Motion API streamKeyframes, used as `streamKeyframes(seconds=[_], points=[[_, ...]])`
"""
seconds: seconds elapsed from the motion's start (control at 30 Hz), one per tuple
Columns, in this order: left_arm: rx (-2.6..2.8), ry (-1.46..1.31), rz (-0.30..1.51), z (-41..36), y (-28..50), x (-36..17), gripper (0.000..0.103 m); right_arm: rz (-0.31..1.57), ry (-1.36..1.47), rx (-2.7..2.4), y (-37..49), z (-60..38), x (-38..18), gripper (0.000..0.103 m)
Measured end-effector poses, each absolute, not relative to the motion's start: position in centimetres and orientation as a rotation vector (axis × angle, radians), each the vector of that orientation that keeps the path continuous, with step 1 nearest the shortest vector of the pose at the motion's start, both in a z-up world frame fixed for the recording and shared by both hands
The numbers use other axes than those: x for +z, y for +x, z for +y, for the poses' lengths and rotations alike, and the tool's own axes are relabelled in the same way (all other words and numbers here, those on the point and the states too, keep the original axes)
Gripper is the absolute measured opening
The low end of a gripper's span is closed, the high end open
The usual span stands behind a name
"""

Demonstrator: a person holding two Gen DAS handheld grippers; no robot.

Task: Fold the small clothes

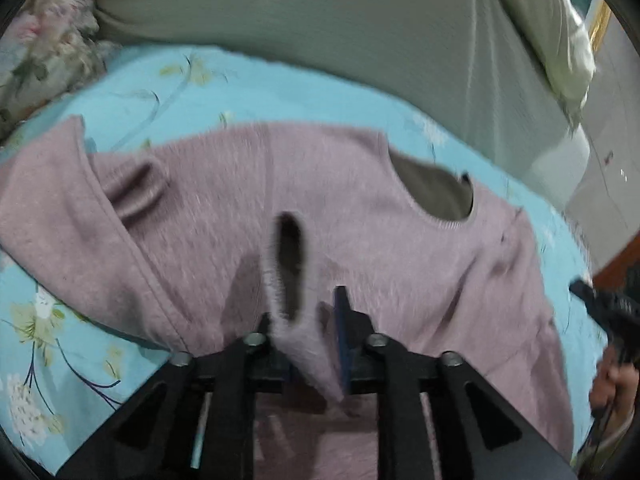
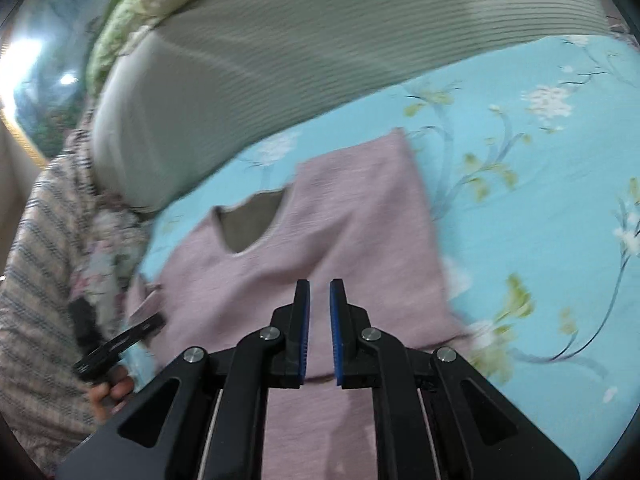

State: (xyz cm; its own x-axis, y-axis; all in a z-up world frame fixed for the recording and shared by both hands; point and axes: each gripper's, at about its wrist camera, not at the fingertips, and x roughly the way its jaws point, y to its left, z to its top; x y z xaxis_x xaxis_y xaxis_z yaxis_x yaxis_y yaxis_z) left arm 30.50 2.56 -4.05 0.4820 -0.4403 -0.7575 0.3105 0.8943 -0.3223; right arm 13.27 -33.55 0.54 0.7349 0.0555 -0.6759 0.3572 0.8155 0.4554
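Note:
A small mauve knit sweater (image 1: 340, 208) lies on the blue floral bedsheet (image 1: 208, 88), its neck opening (image 1: 436, 192) toward the right. My left gripper (image 1: 308, 312) is shut on the sweater's sleeve cuff (image 1: 288, 264) and holds it lifted over the body. In the right wrist view the same sweater (image 2: 340, 232) lies ahead with one side folded in. My right gripper (image 2: 320, 292) hovers over it, open by a narrow gap and empty. The right gripper also shows at the right edge of the left wrist view (image 1: 600, 308).
A grey ribbed cushion (image 2: 280, 60) and a pale pillow (image 1: 552, 32) lie beyond the sweater. A floral quilt (image 1: 44, 48) is at the far left. The left hand and its gripper handle (image 2: 116, 344) show at the lower left of the right wrist view.

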Motion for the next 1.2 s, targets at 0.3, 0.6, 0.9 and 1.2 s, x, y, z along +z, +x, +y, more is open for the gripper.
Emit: streamKeyframes(seconds=[0.3,0.6,0.9,1.2], points=[[-0.541,-0.162,0.963,3.8,32.8,-3.4,0.025,0.800,0.533,-0.262,16.0,-37.5,-1.5,0.053],[-0.343,-0.186,0.824,6.8,32.8,-1.8,0.000,0.898,0.486,-0.290,19.6,-39.1,-4.5,0.047],[-0.390,-0.038,0.963,4.9,34.7,-2.6,0.084,0.890,0.513,-0.254,18.8,-39.3,-4.5,0.018],[-0.462,0.156,1.051,1.1,34.6,-5.1,0.024,0.875,0.530,-0.259,18.5,-39.3,-4.4,0.018]])
